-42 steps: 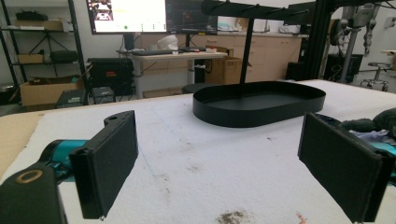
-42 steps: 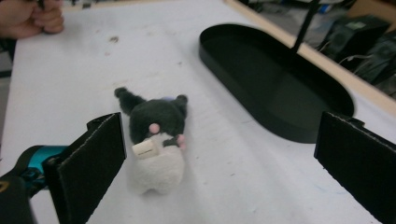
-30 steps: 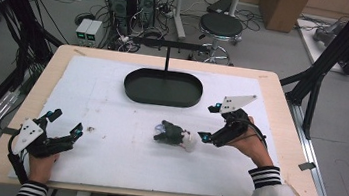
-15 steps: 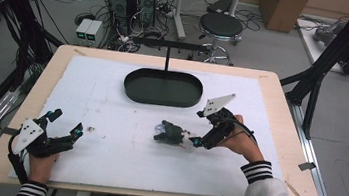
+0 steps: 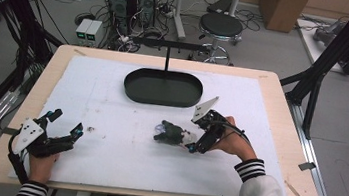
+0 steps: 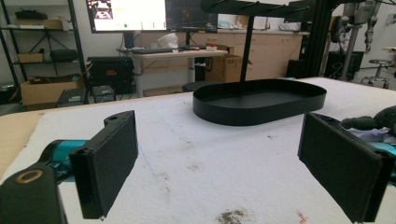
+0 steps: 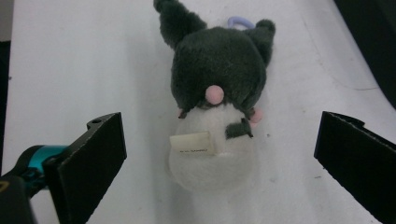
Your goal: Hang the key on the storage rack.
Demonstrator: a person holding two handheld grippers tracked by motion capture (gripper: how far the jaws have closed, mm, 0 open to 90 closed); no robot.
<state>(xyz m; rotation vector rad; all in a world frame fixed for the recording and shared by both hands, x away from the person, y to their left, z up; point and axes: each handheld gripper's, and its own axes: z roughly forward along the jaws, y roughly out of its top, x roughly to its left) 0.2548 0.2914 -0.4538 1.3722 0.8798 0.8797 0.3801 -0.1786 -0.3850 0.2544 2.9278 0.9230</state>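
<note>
Plush toy (image 7: 212, 112), dark grey above and white below, lies on the white mat between the spread jaws of the right gripper (image 7: 219, 154), which is released and grips nothing. In the right gripper view the toy's white end faces the camera, with a small cloth label and pink spots on it, and a lilac loop shows at its far end. Neither black jaw touches the toy; each stands apart from it, one to either side.

In the high view the right gripper (image 5: 196, 140) sits just beside the plush toy (image 5: 170, 133), on the person's side of the black oval tray (image 5: 162, 98). The right hand (image 5: 230, 144) holds it, a striped cuff and white sleeve behind. The toy lies near the tray but apart from it, a strip of bare mat between them.

The left gripper (image 5: 65, 125) is also released, its jaws wide with nothing between them. It rests over the white mat (image 5: 105, 155) well apart from the tray, toward the table's near left corner, held by the left hand (image 5: 42, 165). Its own view looks across the stained mat to the black oval tray (image 6: 259, 108), from which a black post rises to a crossbar. The plush toy (image 6: 373, 123) shows at that view's right edge, beyond the right-hand jaw.

The mat covers a wooden table (image 5: 283, 99).
</note>
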